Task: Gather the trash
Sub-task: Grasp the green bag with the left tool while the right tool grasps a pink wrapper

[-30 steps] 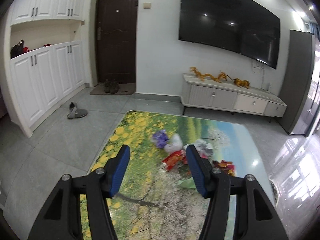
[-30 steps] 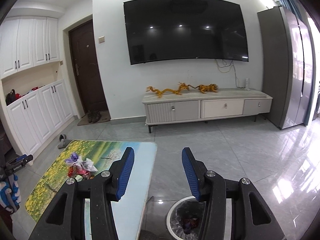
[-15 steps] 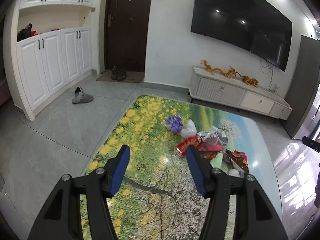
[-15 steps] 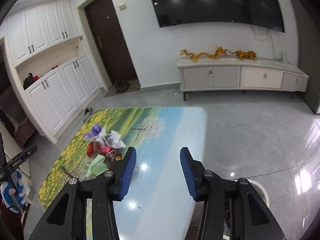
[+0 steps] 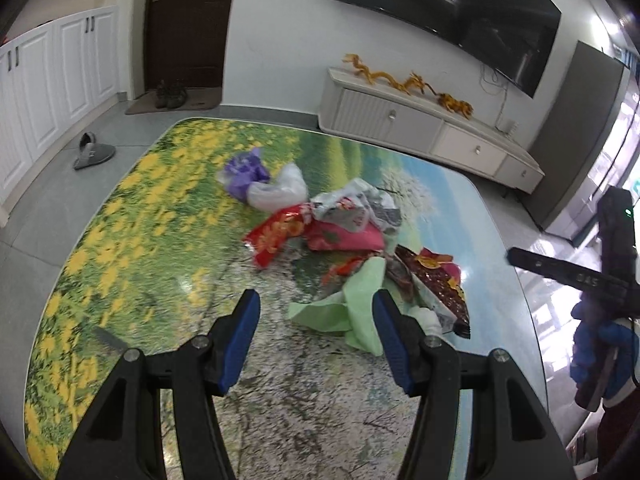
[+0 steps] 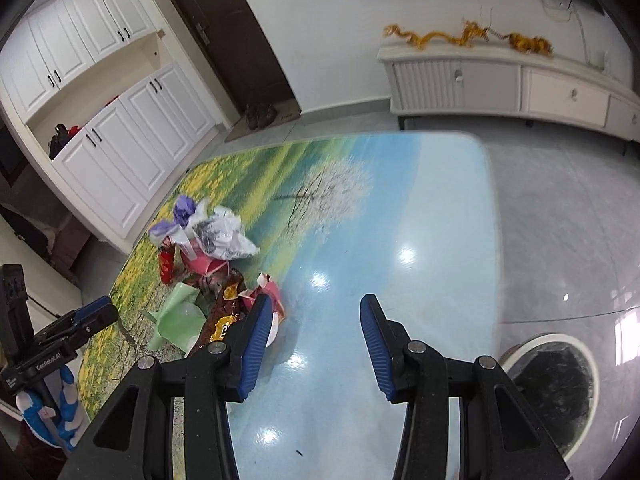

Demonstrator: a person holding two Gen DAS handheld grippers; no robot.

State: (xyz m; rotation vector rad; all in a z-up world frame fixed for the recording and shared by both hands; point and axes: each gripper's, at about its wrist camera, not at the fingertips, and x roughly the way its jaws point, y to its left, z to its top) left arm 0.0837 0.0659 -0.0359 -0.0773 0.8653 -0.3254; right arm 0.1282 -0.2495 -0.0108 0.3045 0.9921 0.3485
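Both the left gripper (image 5: pixel 315 320) and right gripper (image 6: pixel 311 322) hang spread and empty over the tabletop (image 6: pixel 420 220), near the trash pile (image 5: pixel 340 232).

One table (image 5: pixel 120 264), one trash pile (image 5: pixel 344 236), one bin (image 6: pixel 552 384), one slipper (image 5: pixel 93 154), two grippers (image 5: pixel 316 332).

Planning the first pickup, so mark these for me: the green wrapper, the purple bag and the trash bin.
green wrapper (image 5: pixel 362 300), left wrist view, on its crumpled middle fold.
purple bag (image 5: pixel 245 171), left wrist view, on its bunched body.
trash bin (image 6: pixel 554 386), right wrist view, on the dark liner inside the white rim.
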